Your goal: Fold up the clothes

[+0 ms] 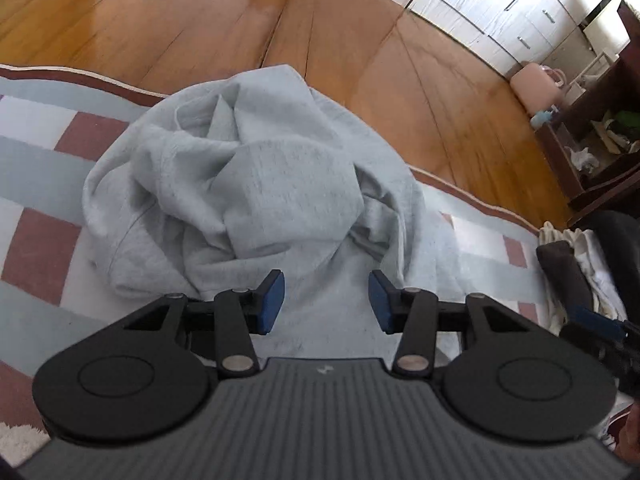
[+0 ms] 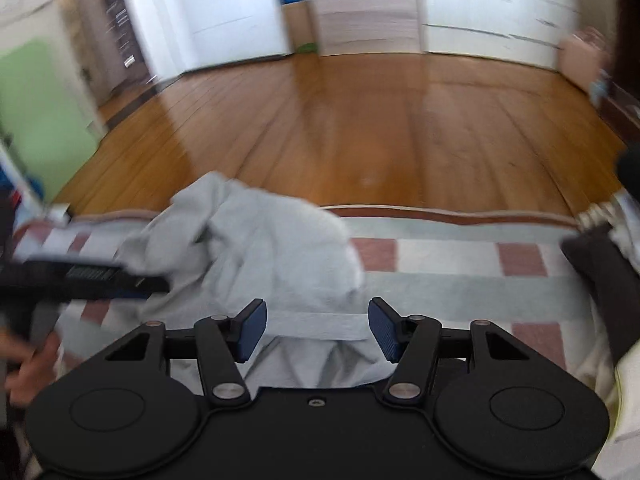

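A crumpled light grey sweatshirt (image 1: 248,184) lies heaped on a checked rug (image 1: 40,184) of pale blue, white and dusty red squares, its far edge spilling toward the wooden floor (image 1: 360,40). The left gripper (image 1: 326,300) hovers over the near part of the garment, blue pads spread wide, holding nothing. The right gripper (image 2: 318,328) is likewise wide apart above a flat grey band of the fabric. White drawers (image 1: 520,12) stand far right.
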